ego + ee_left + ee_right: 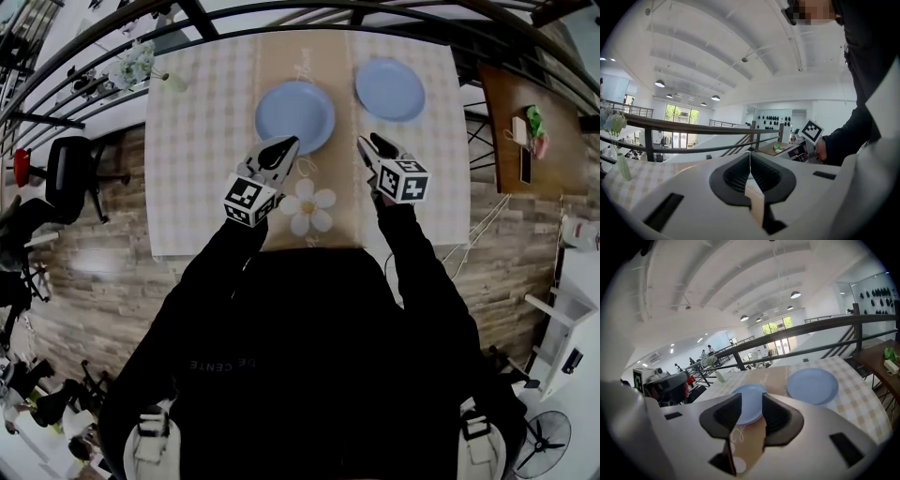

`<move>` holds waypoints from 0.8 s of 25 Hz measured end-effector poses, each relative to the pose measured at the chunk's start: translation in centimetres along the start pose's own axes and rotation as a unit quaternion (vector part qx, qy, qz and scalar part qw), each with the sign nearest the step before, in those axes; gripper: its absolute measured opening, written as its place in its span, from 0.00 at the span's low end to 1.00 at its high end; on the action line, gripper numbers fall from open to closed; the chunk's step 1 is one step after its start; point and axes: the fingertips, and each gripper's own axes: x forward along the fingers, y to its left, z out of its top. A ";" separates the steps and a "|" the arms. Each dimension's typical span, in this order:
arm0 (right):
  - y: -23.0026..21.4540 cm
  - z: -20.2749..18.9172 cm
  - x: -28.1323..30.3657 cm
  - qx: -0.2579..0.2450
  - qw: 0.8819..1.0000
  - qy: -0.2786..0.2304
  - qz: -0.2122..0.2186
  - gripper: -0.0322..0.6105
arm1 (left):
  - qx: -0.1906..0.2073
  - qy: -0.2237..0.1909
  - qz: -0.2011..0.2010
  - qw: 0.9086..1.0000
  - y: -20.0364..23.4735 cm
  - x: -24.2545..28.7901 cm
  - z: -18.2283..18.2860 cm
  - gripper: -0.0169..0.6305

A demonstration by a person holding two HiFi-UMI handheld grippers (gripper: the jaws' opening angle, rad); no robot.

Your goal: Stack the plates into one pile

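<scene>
My left gripper (284, 146) hangs with jaws pressed together; my right gripper (368, 143) has jaws apart, empty. Both plates are pale blue, round and unstacked on the checked table (197, 122). The near plate (294, 112) sits at twelve o'clock from my left gripper, its rim partly covered by the tip. The far plate (390, 89) is at one o'clock from my right. I can't read the runner (328, 56)'s cursive script.

2 plates, both round, pale blue, plain, w/ shallow raised rim, empty, right way up, flat on tabletop. Not piled: side by side, apart, narrow gap btw. Nearer plate (294, 115) on tan runner (281, 56) down mid of table, approx. filling its width. Farther plate (390, 89) to the right & a bit further back, mostly on checked cloth (441, 141), left edge just over runner's edge. Same size, as far as can be told.
</scene>
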 end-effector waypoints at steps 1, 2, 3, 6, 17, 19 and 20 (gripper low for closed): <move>0.0 0.3 -0.7 -0.003 1.000 -0.009 -0.001 0.27 | 0.002 0.000 -0.004 1.000 -0.3 0.2 0.2 0.06; 0.0 0.6 -1.5 -0.005 1.000 -0.019 -0.001 0.26 | 0.005 0.001 -0.008 1.000 -0.6 0.4 0.4 0.06; 0.0 0.9 -2.2 -0.009 1.000 -0.028 -0.002 0.25 | 0.008 0.001 -0.013 1.000 -1.0 0.6 0.7 0.06; -0.3 1.3 -3.8 -0.016 0.999 -0.042 -0.004 0.25 | 0.016 0.000 -0.027 1.000 -2.1 1.4 1.2 0.06; -4.8 0.9 -6.4 0.012 0.998 -0.056 -0.042 0.26 | 0.027 -0.008 -0.087 0.996 -6.5 7.0 2.2 0.06; -5.8 0.9 -6.6 0.016 0.997 -0.055 -0.048 0.26 | 0.027 -0.008 -0.103 0.994 -7.4 8.4 2.4 0.06; -6.3 0.9 -6.7 0.019 0.997 -0.055 -0.051 0.26 | 0.029 -0.008 -0.110 0.993 -7.8 9.0 2.5 0.06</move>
